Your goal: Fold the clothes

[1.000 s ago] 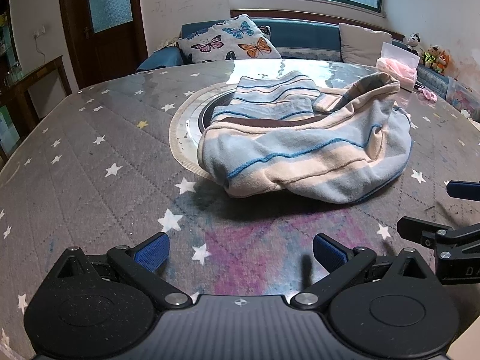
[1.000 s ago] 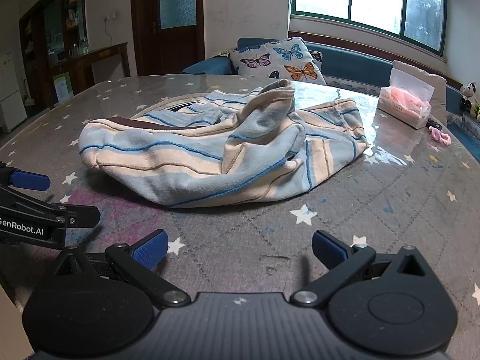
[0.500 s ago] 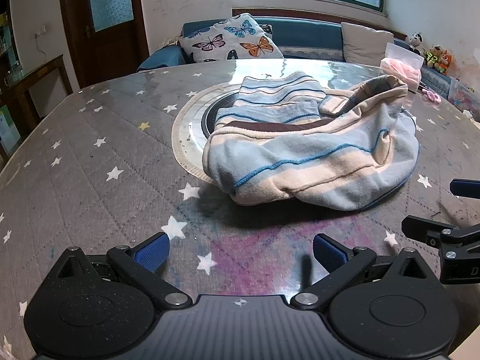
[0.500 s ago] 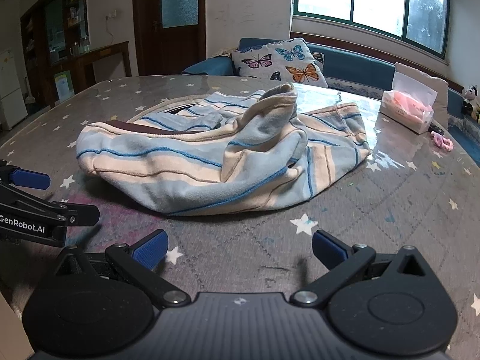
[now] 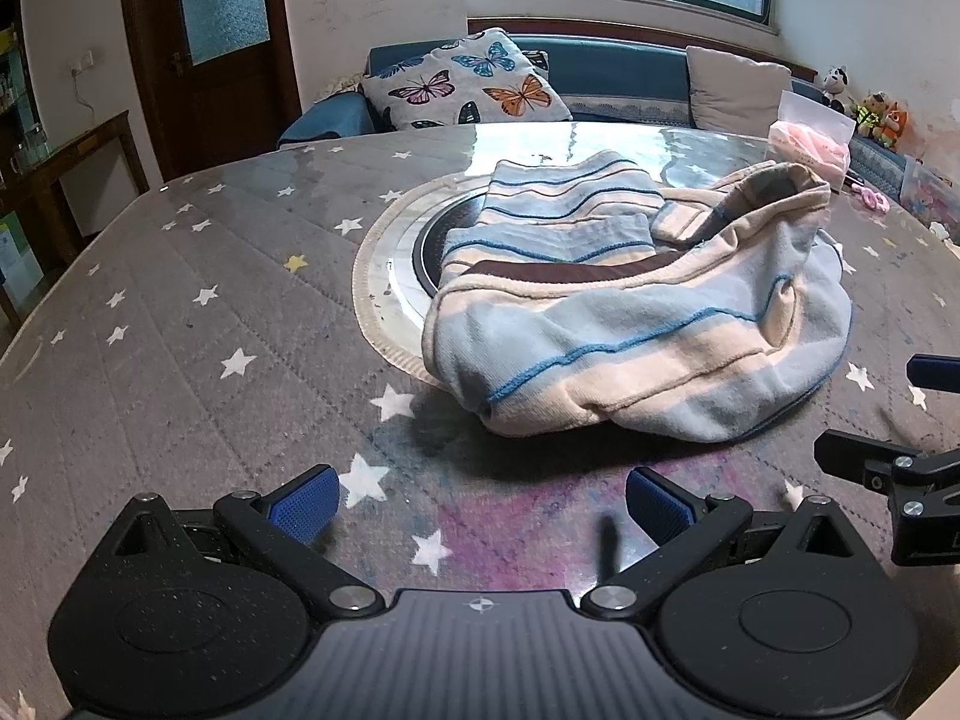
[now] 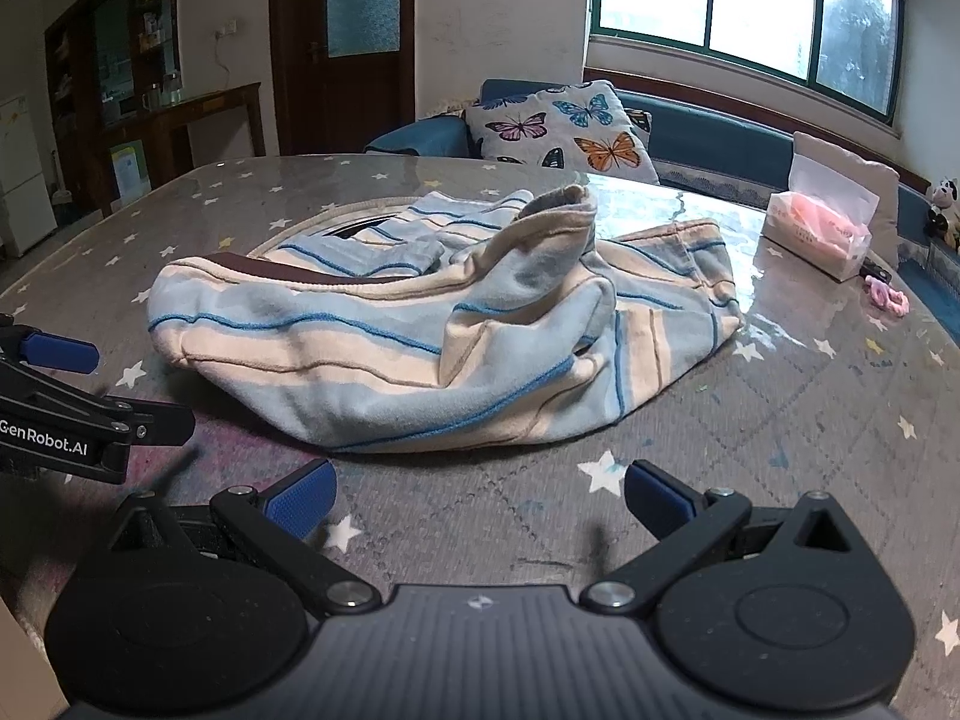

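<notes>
A crumpled striped garment [image 5: 636, 324] in pale blue, cream and dark blue with a brown band lies bunched on the table, partly over a round inset. In the right wrist view the garment [image 6: 444, 324] sits ahead and slightly left. My left gripper [image 5: 483, 501] is open, low over the table, a short way in front of the cloth with nothing between its fingers. My right gripper [image 6: 480, 498] is open too, also short of the cloth. Each gripper shows at the edge of the other's view: right gripper [image 5: 900, 414], left gripper [image 6: 72, 396].
The grey star-patterned table cover [image 5: 180, 312] spreads to the left. A round inset [image 5: 408, 240] lies under the garment. A tissue pack [image 6: 822, 228] and a pink hair tie [image 6: 888, 294] sit at the far right. A sofa with a butterfly cushion [image 5: 468, 90] stands behind the table.
Both grippers have drifted slightly, so the garment sits a little further right in the left view and a bit nearer in the right view. The garment itself has not moved; both stay open.
</notes>
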{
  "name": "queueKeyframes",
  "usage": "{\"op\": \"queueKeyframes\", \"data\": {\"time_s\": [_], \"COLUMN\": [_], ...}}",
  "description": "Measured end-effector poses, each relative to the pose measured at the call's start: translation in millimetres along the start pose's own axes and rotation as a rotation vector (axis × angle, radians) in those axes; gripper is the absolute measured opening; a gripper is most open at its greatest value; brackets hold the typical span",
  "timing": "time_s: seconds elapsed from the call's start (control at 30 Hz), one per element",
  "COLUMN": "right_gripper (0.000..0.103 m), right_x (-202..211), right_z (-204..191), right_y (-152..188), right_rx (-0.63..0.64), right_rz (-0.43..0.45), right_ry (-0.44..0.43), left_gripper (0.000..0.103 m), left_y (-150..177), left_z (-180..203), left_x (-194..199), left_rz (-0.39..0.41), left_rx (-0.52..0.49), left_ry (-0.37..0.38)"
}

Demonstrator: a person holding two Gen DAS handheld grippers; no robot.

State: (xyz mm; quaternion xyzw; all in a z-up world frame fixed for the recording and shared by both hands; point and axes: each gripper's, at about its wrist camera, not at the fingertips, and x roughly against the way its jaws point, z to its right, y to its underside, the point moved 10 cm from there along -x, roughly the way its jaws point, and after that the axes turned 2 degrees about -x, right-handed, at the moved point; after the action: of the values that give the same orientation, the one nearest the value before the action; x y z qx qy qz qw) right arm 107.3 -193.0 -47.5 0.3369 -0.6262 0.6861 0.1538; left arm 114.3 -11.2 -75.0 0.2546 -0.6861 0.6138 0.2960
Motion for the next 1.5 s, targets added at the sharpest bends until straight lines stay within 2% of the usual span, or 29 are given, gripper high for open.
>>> {"op": "queueKeyframes", "data": {"time_s": [0.23,0.63,0.73,0.9,1.0,1.07,1.1,1.17,1.2,1.23,1.27,1.3,1.37,1.43,1.5], "right_gripper": [0.103,0.103,0.102,0.093,0.086,0.079,0.077,0.063,0.059,0.05,0.042,0.037,0.018,0.011,0.01], "right_x": [-1.0,-1.1,-3.9,-15.3,-27.4,-36.5,-41.9,-54.3,-58.3,-65.6,-69.7,-71.9,-70.4,-62.2,-50.6], "right_z": [1.4,21.5,28.4,39.1,46.0,48.8,49.7,50.7,50.9,52.0,52.3,53.0,56.0,61.0,66.0], "right_y": [-8.1,-41.1,-54.6,-81.2,-98.9,-109.2,-113.3,-117.9,-118.6,-118.5,-117.3,-115.1,-110.8,-107.9,-104.1], "right_rx": [0.009,0.009,-0.006,-0.029,-0.034,-0.034,-0.035,-0.036,-0.036,-0.034,-0.032,-0.035,-0.047,-0.068,-0.085], "right_rz": [0.011,0.051,0.063,0.078,0.082,0.075,0.066,0.04,0.032,0.016,0.003,-0.005,-0.006,0.009,0.029], "right_ry": [0.001,0.027,0.03,0.031,0.04,0.04,0.033,0.018,0.015,0.012,0.009,0.009,0.009,0.011,0.015], "left_gripper": [0.103,0.102,0.094,0.078,0.069,0.055,0.052,0.037,0.034,0.029,0.026,0.023,0.017,0.014,0.013], "left_y": [-10.7,-56.9,-63.5,-69.4,-68.8,-67.5,-66.8,-66.0,-64.8,-64.2,-63.3,-62.7,-61.9,-60.9,-58.0], "left_z": [-8.1,-37.2,-38.5,-36.8,-30.9,-27.9,-26.4,-23.5,-21.0,-19.0,-17.3,-15.7,-13.4,-10.6,-6.4], "left_x": [4.1,12.5,5.6,-7.6,-12.4,-14.9,-16.3,-16.8,-16.6,-15.0,-13.5,-11.7,-8.3,-4.8,1.5], "left_rz": [0.022,0.107,0.098,0.07,0.059,0.049,0.045,0.04,0.037,0.04,0.046,0.055,0.067,0.074,0.086], "left_rx": [0.005,0.051,0.061,0.06,0.036,0.028,0.026,0.025,0.019,0.011,-0.002,-0.017,-0.029,-0.036,-0.056], "left_ry": [-0.008,-0.012,0.025,0.083,0.129,0.159,0.175,0.205,0.224,0.236,0.241,0.243,0.257,0.276,0.298]}}
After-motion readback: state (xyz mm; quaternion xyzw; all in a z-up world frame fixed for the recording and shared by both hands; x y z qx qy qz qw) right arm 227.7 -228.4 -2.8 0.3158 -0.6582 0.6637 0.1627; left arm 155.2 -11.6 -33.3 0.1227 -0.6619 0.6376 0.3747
